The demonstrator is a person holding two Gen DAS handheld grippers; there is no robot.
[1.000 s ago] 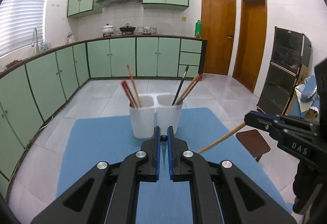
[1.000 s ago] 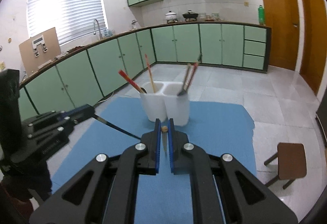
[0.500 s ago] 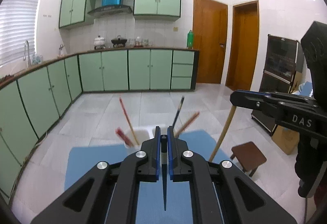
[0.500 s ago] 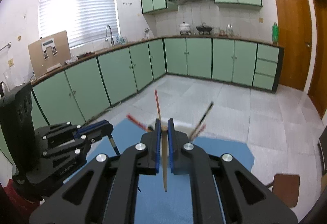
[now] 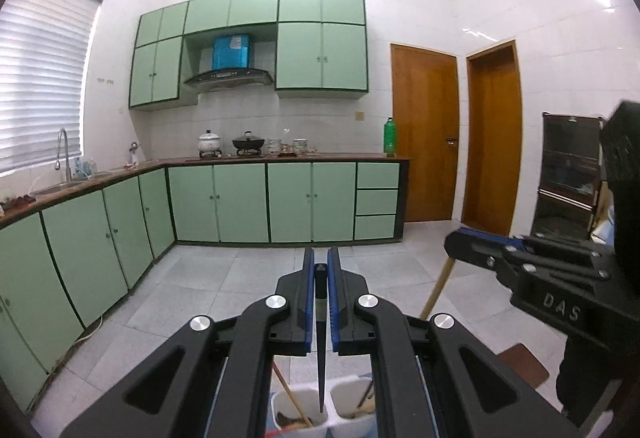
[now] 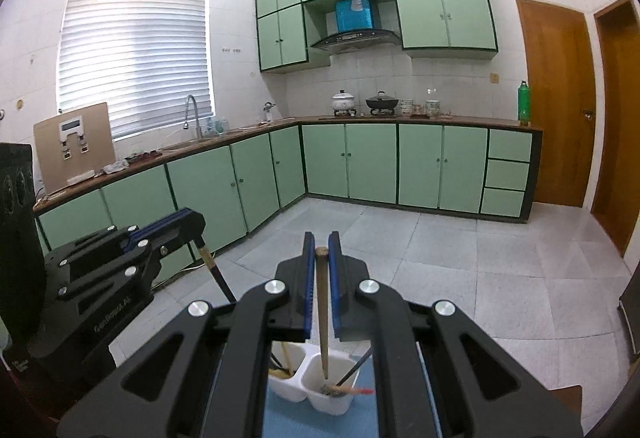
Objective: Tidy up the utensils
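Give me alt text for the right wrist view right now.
The right gripper holds a wooden chopstick upright, tip down in the right compartment of a white two-cup holder. At left, the left gripper grips a dark chopstick; green kitchen cabinets fill the background.

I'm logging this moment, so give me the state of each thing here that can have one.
Left gripper: shut on dark chopstick, tip hanging over the holder.
Right gripper: shut on wooden chopstick, tip inside the holder's right cup.
Holder: upright on blue mat, chopsticks in both cups.
Doors: closed.
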